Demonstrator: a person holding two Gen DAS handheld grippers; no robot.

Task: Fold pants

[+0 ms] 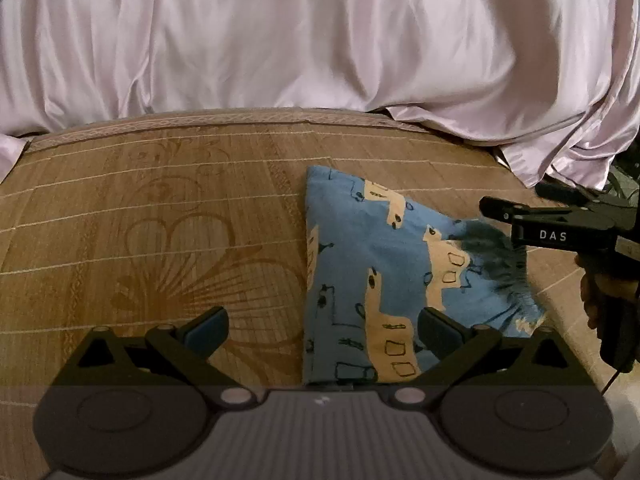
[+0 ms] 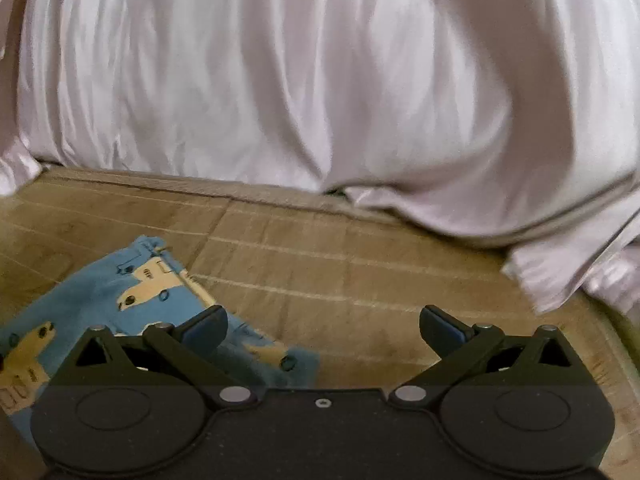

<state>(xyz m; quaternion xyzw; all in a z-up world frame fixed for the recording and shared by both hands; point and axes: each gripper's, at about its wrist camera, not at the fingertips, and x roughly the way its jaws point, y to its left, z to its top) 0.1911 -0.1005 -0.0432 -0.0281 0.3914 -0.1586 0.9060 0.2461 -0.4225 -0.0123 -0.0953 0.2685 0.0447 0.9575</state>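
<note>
The pants [image 1: 384, 264] are blue with tan animal prints and lie folded into a compact bundle on a woven mat [image 1: 160, 220]. My left gripper [image 1: 322, 330] hovers open just in front of the bundle's near left part, nothing between its fingers. In the left wrist view the right gripper [image 1: 496, 210] comes in from the right, above the bundle's right edge, held by a hand [image 1: 592, 296]. In the right wrist view the pants [image 2: 92, 304] sit at lower left, and my right gripper [image 2: 322, 330] stands open over bare mat to their right.
A pale pink satin sheet [image 1: 320, 40] is heaped along the far edge of the mat and spills down at the right [image 2: 580, 272]. Bare mat [image 2: 360, 272] stretches left of the pants and behind them.
</note>
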